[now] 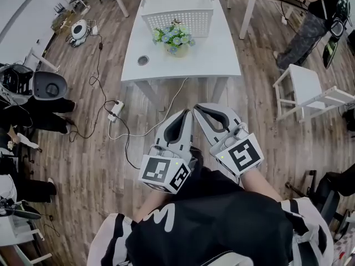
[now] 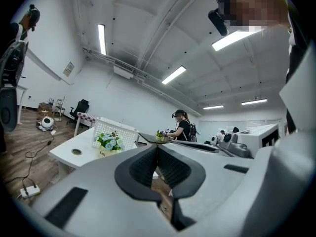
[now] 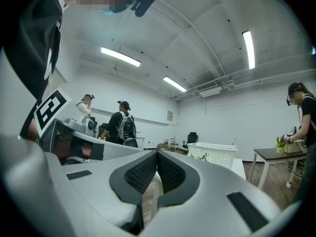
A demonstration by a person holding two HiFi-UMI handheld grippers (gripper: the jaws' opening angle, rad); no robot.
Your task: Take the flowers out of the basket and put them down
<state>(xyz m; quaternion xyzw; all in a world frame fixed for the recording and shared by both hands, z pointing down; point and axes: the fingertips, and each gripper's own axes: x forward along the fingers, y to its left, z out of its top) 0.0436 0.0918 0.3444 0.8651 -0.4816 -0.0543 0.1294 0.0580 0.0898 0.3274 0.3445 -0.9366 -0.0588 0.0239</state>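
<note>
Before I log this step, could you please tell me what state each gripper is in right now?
Left gripper: closed, holding nothing.
Right gripper: closed, holding nothing.

The flowers point(image 1: 173, 37) are blue, the basket point(image 1: 177, 22) and table point(image 1: 217, 54) white.

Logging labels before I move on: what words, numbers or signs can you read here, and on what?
"Life": on the flower pot, faint.
Wall sign: too small to read.
White print on the person's black top: cut off, unreadable.
Marker cubes: square patterns, no words.
</note>
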